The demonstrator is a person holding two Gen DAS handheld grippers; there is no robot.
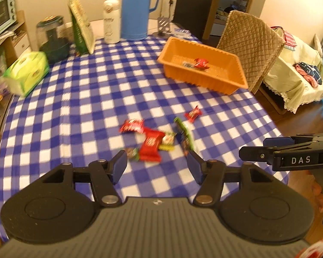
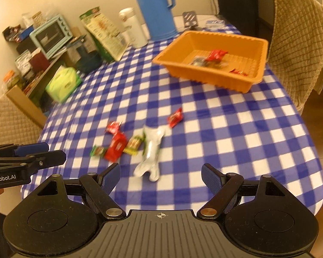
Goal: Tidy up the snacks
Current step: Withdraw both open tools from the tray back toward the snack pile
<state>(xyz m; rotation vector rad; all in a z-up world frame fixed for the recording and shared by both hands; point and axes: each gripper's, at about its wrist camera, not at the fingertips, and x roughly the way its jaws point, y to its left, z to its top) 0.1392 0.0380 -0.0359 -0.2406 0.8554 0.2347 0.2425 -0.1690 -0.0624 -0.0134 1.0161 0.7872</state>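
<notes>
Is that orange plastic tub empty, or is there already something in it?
Not empty. The orange rectangular plastic tub already holds a few wrapped snacks, among them a red-wrapped candy, but most of its floor is bare.

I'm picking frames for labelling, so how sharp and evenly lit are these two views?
Left wrist view: warm indoor cast, motion blur on the snacks and blue jug; the left gripper stays crisp. Right wrist view: same blur on the orange tray, strong fisheye bending, dark corners.

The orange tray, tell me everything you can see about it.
The orange tray is a rectangular, open-topped bin that looks like moulded plastic, with ribbed walls and a flared rim. It sits upright on the checked tablecloth near the table's far end, beside the chair. A few wrapped snacks lie inside; nothing else touches it.
</notes>
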